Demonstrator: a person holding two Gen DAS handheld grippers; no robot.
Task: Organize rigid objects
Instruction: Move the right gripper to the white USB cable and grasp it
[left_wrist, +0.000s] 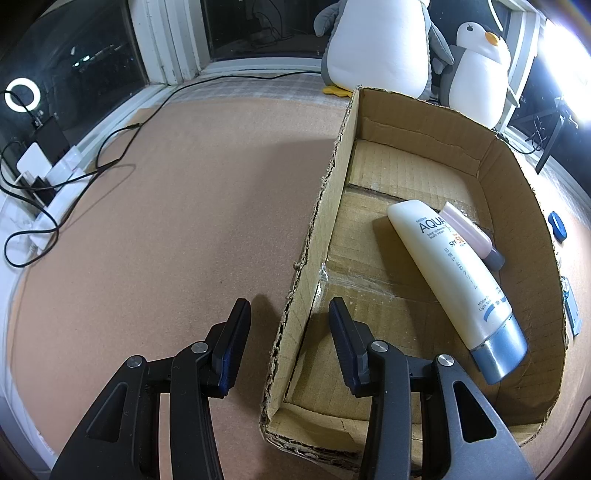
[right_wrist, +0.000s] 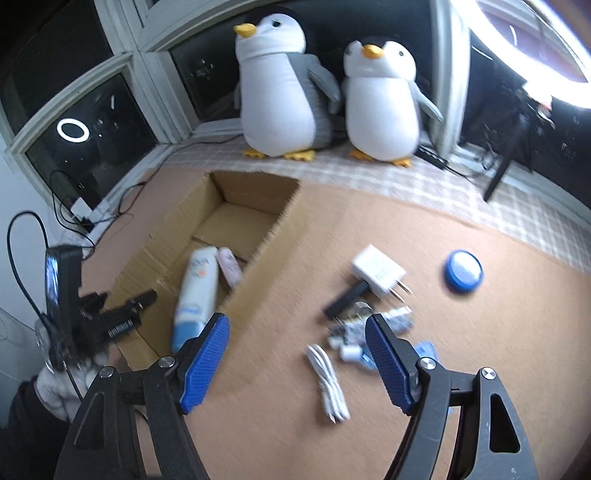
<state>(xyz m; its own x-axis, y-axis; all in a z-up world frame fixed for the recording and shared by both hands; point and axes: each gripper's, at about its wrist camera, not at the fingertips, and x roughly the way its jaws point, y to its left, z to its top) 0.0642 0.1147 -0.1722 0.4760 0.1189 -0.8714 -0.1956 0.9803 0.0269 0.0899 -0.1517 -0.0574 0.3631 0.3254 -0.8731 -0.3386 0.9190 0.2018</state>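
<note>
A: Left wrist view first. What lay at the far left?

B: A black cable (left_wrist: 110, 147) trailed over the brown mat (left_wrist: 184, 229). Next came the left gripper (left_wrist: 288, 302). Its jaws stood narrowly apart, straddling the left wall of the cardboard box (left_wrist: 332, 177) without pressing on it. It held nothing.

A: And inside the box?

B: A white sunscreen tube (left_wrist: 454, 273) lay slantwise on the floor of the box, with its grey-blue cap toward the camera. A small pink bottle (left_wrist: 469, 232) lay against its right side. Past the right wall, a blue tin (left_wrist: 557, 226) sat on the mat.

A: What did the right wrist view show?

B: It was blurred. The box was at the left with both items still visible inside. The right gripper (right_wrist: 295, 317) hung over the mat beside the box's right wall, its jaws wide and nothing between them.

A: And further right?

B: A coiled white cable (right_wrist: 328, 384) lay near the gripper's fingers. Beyond it was a heap of small items (right_wrist: 369, 325) too blurred to name. A black stick (right_wrist: 345, 297) lay just beside a white charger (right_wrist: 380, 275). The blue tin sat well apart at the right.
</note>
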